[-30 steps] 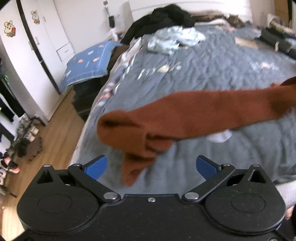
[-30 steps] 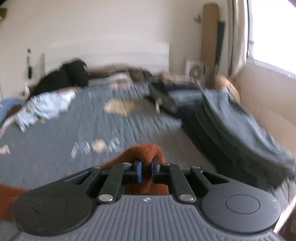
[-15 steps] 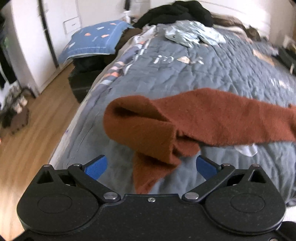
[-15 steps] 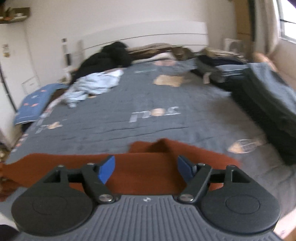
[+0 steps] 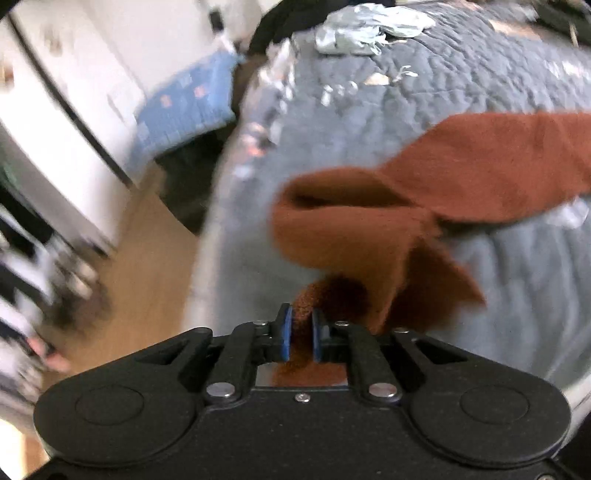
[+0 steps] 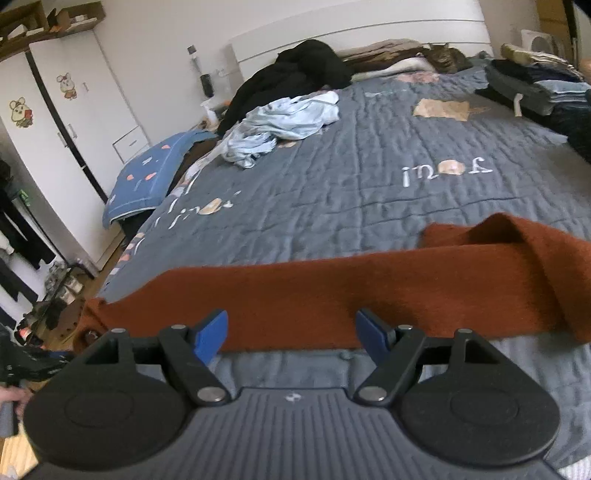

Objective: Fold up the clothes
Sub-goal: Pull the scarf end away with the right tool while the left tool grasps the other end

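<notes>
Lying across the near part of a grey quilted bedspread [image 6: 369, 192] with printed lettering: one long rust-brown fleecy garment [image 6: 332, 291], stretched sideways in a band, its right end doubled over into a raised fold.

Left gripper [image 5: 301, 334], black with blue pads: pressed together on a bunched end of the rust-brown garment, the cloth rising from between the pads and draping toward the rest of the band; the left wrist view is blurred.

Right gripper [image 6: 291, 334], black with blue pads: spread wide, nothing between the fingers, hovering just in front of the garment's near edge, not touching it.

Other items on the bedspread: crumpled pale-blue garment [image 6: 288, 122] toward the far left; heap of black clothing [image 6: 295, 77] by the white headboard [image 6: 369, 33]; stack of folded dark and grey clothes [image 6: 535, 88] at the far right.

Beside the bed, left: blue patterned cushion [image 6: 147, 177] leaning by the bed edge; white wardrobe [image 6: 66, 122] with cartoon stickers; wooden floor [image 5: 147, 277].
</notes>
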{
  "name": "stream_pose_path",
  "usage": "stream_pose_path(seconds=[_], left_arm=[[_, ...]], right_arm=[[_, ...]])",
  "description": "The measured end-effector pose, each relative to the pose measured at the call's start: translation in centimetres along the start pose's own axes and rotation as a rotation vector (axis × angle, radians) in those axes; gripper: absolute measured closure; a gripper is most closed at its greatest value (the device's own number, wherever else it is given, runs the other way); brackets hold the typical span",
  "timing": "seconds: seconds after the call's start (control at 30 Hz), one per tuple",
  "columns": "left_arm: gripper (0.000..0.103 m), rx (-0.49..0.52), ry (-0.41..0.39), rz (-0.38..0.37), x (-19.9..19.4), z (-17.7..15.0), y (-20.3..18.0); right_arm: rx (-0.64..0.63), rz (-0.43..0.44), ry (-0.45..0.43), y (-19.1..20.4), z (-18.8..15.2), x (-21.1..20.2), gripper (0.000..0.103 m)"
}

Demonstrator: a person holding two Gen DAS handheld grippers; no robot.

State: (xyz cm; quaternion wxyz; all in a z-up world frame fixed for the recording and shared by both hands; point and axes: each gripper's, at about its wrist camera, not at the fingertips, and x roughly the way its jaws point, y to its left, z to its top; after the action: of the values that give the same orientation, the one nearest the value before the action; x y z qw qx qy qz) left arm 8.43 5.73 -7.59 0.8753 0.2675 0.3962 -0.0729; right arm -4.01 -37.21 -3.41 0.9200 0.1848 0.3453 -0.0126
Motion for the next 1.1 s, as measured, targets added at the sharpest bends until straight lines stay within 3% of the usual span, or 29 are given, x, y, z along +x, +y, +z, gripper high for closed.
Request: stream_pose_path(seconds=[0.17, 0.3, 0.4, 0.43, 0.53, 0.63, 0.7, 0.9, 1.1], left_arm=[[0.093, 0.032, -0.026, 0.099, -2.9, -2.0, 5.5], [0.084, -0.046, 0.015, 0.082, -2.3, -3.1, 7.6], [0.041, -0.023, 0.006, 0.055, -2.6, -3.9, 6.6], [0.034, -0.007, -0.007, 0.041, -2.8, -4.0, 6.1], [0.032, 0.001, -0.037, -0.055, -3.4, -3.8, 4.8], [0.031, -0.062, -0.065, -0.158, -3.0, -2.4, 4.7], [0.030, -0.061, -0.076, -0.179, -2.4, -1.3, 4.3], [0.030, 0.104, -0.121, -0.213, 0.0, 2.4, 0.6], [0.031, 0.262, -0.082, -0.281, 3.7, 5.5, -2.2]], right_arm=[[0.001, 0.031, 0.014, 1.7, -0.8, 0.3, 0.027], [-0.011, 0.047, 0.027, 2.7, -1.3, 0.8, 0.027], [-0.020, 0.057, 0.037, 3.3, -1.7, 1.0, 0.027], [-0.022, 0.057, 0.040, 3.4, -1.8, 1.1, 0.027], [-0.021, 0.055, 0.051, 3.6, -2.0, 1.4, 0.027], [-0.028, 0.062, 0.063, 4.0, -2.3, 1.7, 0.027], [-0.048, 0.073, 0.068, 4.7, -2.3, 2.1, 0.027], [-0.142, 0.119, 0.078, 8.3, -2.4, 3.3, 0.027], [-0.210, 0.174, 0.095, 11.2, -2.8, 4.1, 0.027]])
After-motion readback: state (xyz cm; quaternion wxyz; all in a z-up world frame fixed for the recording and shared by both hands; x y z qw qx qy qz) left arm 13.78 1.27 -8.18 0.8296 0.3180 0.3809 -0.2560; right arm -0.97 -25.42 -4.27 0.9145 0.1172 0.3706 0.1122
